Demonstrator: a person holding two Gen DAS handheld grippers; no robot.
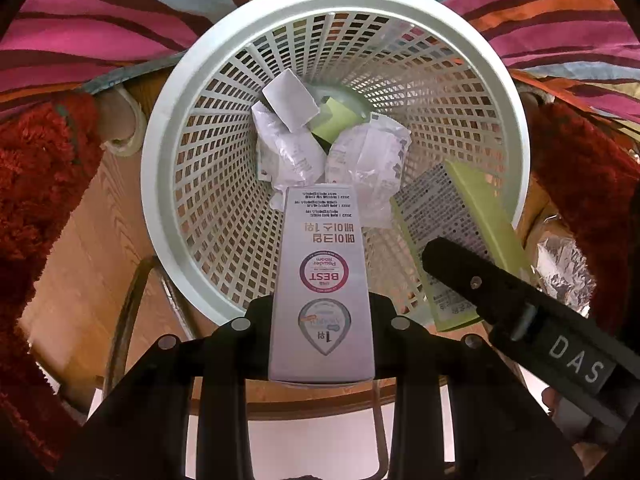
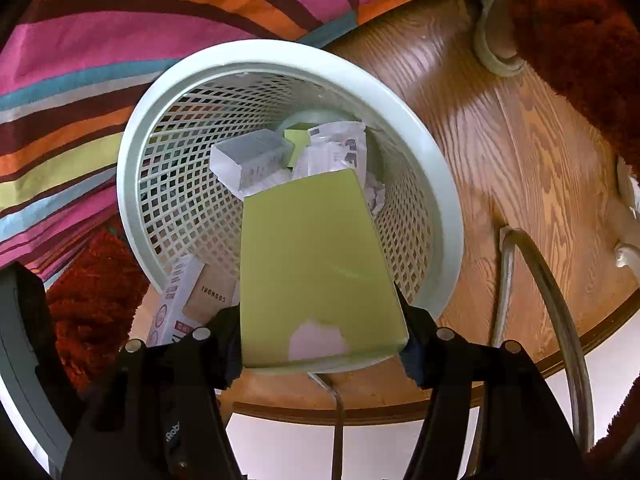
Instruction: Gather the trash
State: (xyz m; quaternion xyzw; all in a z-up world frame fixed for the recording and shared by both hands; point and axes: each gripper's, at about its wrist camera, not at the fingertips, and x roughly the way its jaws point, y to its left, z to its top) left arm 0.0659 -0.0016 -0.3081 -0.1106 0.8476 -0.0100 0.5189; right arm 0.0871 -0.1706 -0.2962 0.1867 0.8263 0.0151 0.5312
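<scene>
Wood-grain worktop (image 2: 520, 168), round-edged, carrying a white lattice bin (image 1: 516, 128) seen from above in both wrist views; striped bedding (image 1: 100, 36) in pink, orange and teal lies behind it, and red shaggy fabric (image 1: 36, 184) sits at either side.

Left gripper (image 1: 322, 320): fingers pressed against the sides of a tall white carton (image 1: 322, 280) printed with a "BEST Powder Room" badge. The carton's far end reaches over the bin's near rim and points down into the opening.

Bin contents: crumpled white paper (image 1: 368, 160), a small white box (image 1: 290, 100) lying on top of the paper, and a patch of green card (image 1: 332, 124) near the bottom.

Right gripper (image 2: 324, 344): fingers pinching a flat light-green box (image 2: 316, 264) by its two long edges. A torn pink patch shows at the box's near end. Its far end hangs over the bin's mouth, above the paper. In the left wrist view this green box appears beside the carton, on its right, printed side showing.

Crinkled foil (image 1: 564, 268): on the worktop, right of the bin.
</scene>
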